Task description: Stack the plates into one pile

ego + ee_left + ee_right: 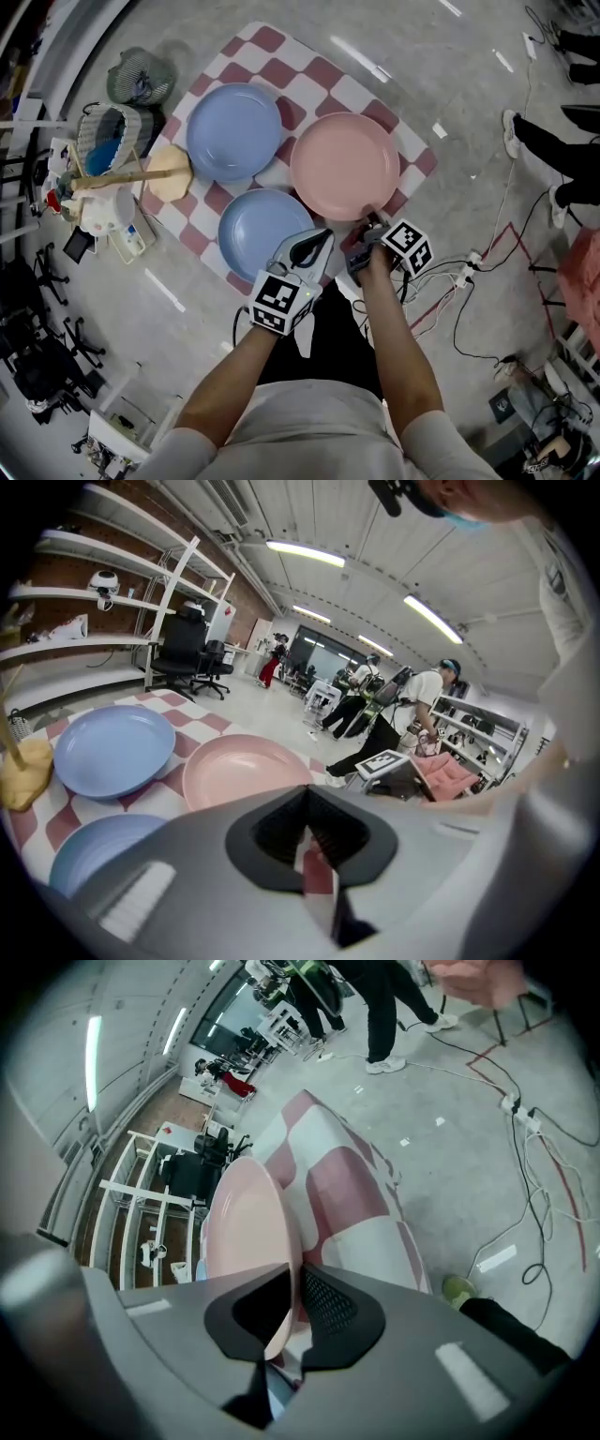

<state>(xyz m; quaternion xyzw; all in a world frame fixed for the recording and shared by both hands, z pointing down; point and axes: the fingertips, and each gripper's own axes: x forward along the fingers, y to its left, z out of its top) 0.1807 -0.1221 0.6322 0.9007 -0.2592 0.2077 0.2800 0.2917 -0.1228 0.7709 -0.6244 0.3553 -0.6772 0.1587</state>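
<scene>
Checkered cloth (pixel 272 42) under smooth round pink plate (pixel 344 165)

A pale pink round plate (pixel 344 165) lies on a red-and-white checked cloth (pixel 319 80). Left of the pink plate is a light blue round plate (pixel 233 131), with a second light blue plate (pixel 263 232) nearer. The grey left tool (pixel 322 237) and right tool (pixel 371 219) bear black-and-white square markers.

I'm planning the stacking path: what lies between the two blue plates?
Only a bare strip of checkered cloth separates the far blue plate from the near blue plate; the head view shows it clearly.
</scene>
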